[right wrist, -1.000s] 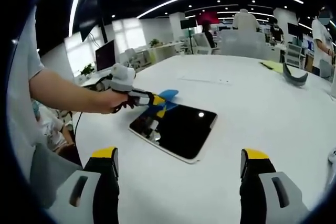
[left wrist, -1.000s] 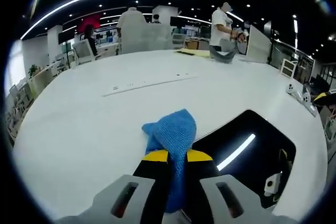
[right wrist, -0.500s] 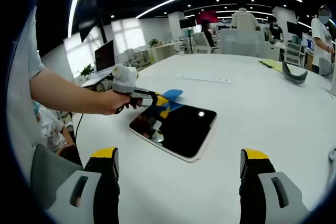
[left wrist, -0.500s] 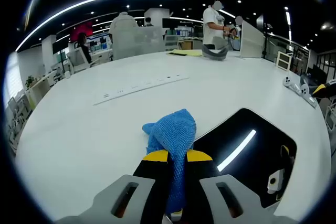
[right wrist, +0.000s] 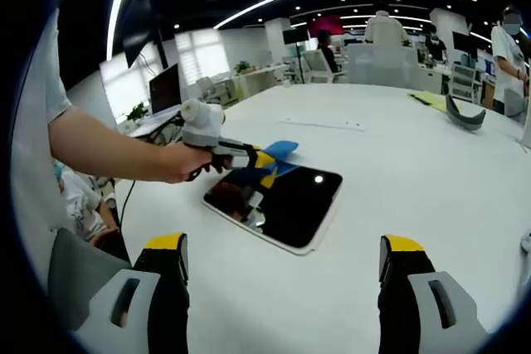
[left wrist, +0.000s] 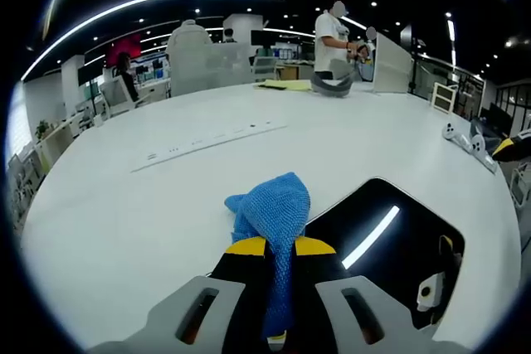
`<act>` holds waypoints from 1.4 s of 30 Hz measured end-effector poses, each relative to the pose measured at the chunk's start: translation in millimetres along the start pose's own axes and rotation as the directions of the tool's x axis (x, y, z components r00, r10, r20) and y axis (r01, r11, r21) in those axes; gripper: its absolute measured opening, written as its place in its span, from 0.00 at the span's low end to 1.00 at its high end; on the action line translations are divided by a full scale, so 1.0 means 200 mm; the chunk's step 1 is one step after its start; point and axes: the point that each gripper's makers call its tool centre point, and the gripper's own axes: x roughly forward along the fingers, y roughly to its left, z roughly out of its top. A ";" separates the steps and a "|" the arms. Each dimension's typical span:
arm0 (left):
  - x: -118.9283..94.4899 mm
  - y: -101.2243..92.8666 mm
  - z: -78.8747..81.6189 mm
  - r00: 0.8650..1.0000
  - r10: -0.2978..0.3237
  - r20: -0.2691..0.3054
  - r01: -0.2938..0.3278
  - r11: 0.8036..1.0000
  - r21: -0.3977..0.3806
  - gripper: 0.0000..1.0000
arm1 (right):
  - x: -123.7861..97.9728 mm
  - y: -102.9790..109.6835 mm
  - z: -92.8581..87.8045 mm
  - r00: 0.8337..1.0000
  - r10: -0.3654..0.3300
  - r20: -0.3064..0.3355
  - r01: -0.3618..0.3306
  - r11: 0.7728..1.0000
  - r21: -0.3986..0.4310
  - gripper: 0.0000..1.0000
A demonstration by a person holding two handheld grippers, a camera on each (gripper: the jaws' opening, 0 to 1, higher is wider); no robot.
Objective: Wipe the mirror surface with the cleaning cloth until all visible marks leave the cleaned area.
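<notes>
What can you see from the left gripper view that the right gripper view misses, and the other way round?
Left gripper view alone: a close look at the weave of the blue cleaning cloth pinched between shut jaws, and a bright strip light reflected in the mirror.

Right gripper view alone: the person's forearm and hand holding the left gripper from outside, the mirror's whole rounded outline, and the right gripper with its jaws spread wide and nothing between them.

Both: the white table, the dark mirror and the blue cloth at its edge.
</notes>
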 end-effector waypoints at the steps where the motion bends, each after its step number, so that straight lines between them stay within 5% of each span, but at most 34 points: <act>1: 0.00 -0.01 0.00 1.000 -0.002 0.001 0.002 1.000 0.001 0.07 | 0.00 0.00 0.00 1.000 -0.001 -0.001 0.001 1.000 0.000 0.96; 42: 0.23 -0.38 0.12 0.992 -0.118 0.040 0.117 0.993 0.024 0.07 | -0.05 -0.11 -0.05 0.999 -0.030 -0.013 0.031 0.999 0.024 0.95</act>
